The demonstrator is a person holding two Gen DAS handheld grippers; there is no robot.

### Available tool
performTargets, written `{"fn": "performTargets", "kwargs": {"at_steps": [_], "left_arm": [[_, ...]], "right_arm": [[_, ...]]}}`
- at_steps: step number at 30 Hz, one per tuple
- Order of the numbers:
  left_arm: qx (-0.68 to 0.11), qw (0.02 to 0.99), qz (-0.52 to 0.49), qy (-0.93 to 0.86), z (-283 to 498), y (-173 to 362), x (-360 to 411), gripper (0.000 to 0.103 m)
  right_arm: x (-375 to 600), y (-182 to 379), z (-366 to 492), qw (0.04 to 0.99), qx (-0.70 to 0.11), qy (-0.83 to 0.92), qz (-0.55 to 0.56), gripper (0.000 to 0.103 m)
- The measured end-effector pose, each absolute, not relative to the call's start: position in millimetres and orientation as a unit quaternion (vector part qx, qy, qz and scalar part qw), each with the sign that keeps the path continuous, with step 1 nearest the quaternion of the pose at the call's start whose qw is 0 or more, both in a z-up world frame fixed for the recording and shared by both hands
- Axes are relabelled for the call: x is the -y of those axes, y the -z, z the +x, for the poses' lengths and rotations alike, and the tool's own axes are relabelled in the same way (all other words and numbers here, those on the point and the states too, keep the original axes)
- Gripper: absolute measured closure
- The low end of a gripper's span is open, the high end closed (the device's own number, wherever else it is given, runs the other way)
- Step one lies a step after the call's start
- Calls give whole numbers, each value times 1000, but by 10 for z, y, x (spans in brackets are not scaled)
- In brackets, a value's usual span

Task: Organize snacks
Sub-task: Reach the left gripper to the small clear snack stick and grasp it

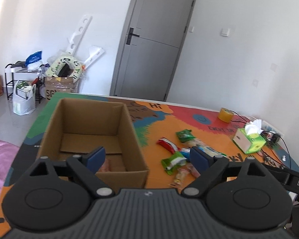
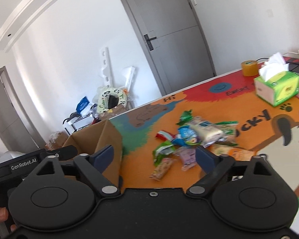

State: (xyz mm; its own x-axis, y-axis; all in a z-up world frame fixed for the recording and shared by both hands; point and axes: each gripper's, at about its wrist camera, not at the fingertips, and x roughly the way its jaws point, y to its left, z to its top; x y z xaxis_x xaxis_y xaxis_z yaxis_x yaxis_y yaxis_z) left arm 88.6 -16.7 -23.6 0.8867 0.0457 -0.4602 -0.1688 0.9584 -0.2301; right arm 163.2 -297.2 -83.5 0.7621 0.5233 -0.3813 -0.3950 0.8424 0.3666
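Snacks [image 2: 191,139] heaped beside cardboard box [image 1: 89,131]; left tool [image 1: 147,157] and right tool [image 2: 155,157] hover above table, spread (nothing gripped).

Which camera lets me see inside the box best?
The left wrist view: it looks down into the box, showing its floor and inner walls. The right wrist view shows only one corner and an outer side.

Black left gripper [image 1: 147,157], blue pads [image 1: 96,156], silver screws [image 1: 104,191]

right tongs [image 2: 154,156] spread wide, snack pile [image 2: 191,139], cardboard box [image 2: 109,137]
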Motion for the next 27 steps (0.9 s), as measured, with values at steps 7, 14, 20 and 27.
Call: {"fn": "performTargets", "kwargs": {"at_steps": [7, 14, 20, 27], "left_arm": [[-240, 963, -118, -29, 964, 266, 439, 12], [-253, 962, -104, 0, 1105, 336, 685, 12], [-265, 959, -96, 15, 1223, 435, 804, 12], [-280, 955, -91, 31, 1383, 577, 903, 13]], "right_arm": [[3305, 892, 1677, 930, -243, -231, 153, 8], [3525, 1019, 1756, 933, -250, -204, 159, 8], [3641, 1142, 1848, 931, -257, -200, 167, 8], [3670, 1282, 1985, 929, -266, -200, 164, 8]]}}
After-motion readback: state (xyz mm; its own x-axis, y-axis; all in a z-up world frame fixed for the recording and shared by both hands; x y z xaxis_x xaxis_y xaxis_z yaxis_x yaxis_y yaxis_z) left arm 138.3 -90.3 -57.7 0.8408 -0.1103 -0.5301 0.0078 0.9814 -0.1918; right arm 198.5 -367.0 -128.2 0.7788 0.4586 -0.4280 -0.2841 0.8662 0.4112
